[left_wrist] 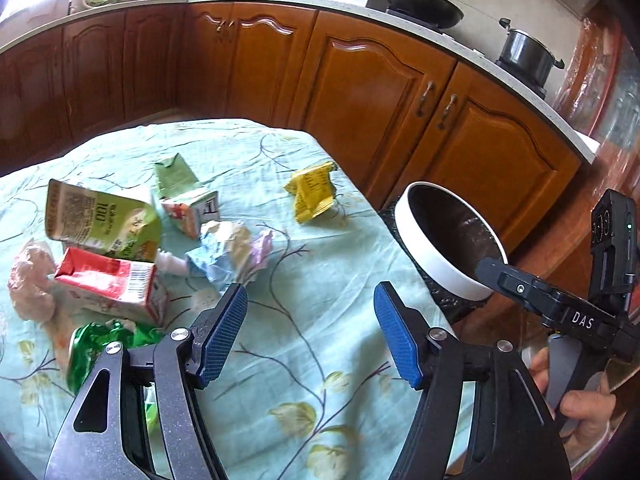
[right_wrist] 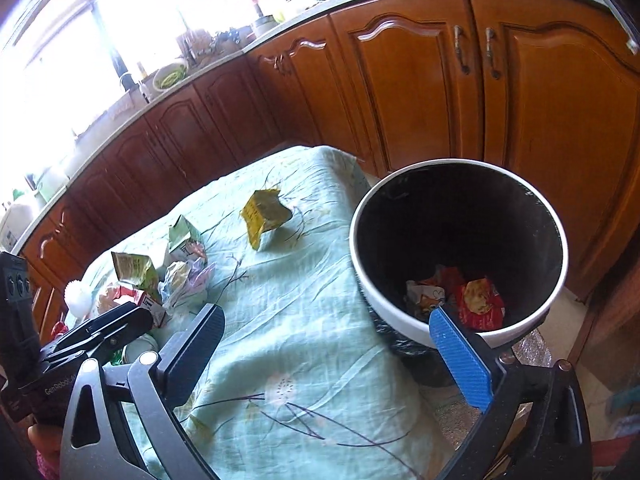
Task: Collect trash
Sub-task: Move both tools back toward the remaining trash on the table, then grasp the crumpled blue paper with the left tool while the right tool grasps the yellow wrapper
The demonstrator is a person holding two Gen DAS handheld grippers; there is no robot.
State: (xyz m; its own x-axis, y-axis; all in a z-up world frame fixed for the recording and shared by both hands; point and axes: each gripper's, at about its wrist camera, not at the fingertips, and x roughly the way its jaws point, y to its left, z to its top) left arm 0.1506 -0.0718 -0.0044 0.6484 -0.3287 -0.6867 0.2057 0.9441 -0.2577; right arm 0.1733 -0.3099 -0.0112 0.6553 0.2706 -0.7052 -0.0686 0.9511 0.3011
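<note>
"DAS" is read in white on the right hand-held gripper point(left_wrist: 492, 268) body as seen from the left wrist view; "GenRobot" lettering is partly read on the left hand-held gripper point(right_wrist: 132, 320) body in the right wrist view. "100" is printed on the green pouch point(left_wrist: 104, 220); a barcode is seen on the red-and-white carton point(left_wrist: 116, 284); other print is too small to read. Left hand-held gripper point(left_wrist: 310, 336): jaws apart, nothing between the blue pads, held over bare cloth. Right hand-held gripper point(right_wrist: 328, 356): jaws spread wide, empty, with 1 blue pad overlapping the near rim of the bin in view. Trash is clustered on the left part of the cloth-covered counter point(left_wrist: 320, 264): pouch, carton, a green-topped carton point(left_wrist: 184, 196), crumpled paper point(left_wrist: 228, 252), a crushed green can point(left_wrist: 100, 344), a pinkish bag point(left_wrist: 30, 284). A yellow packet point(left_wrist: 314, 192) lies apart, near the far right corner. The cloth between cluster and right edge is open. A white-rimmed bin point(right_wrist: 404, 316) with black liner stands just beside the counter's right edge, with red and white wrappers point(right_wrist: 476, 300) at its bottom. Wooden cabinets point(right_wrist: 420, 92) close off the far side.
</note>
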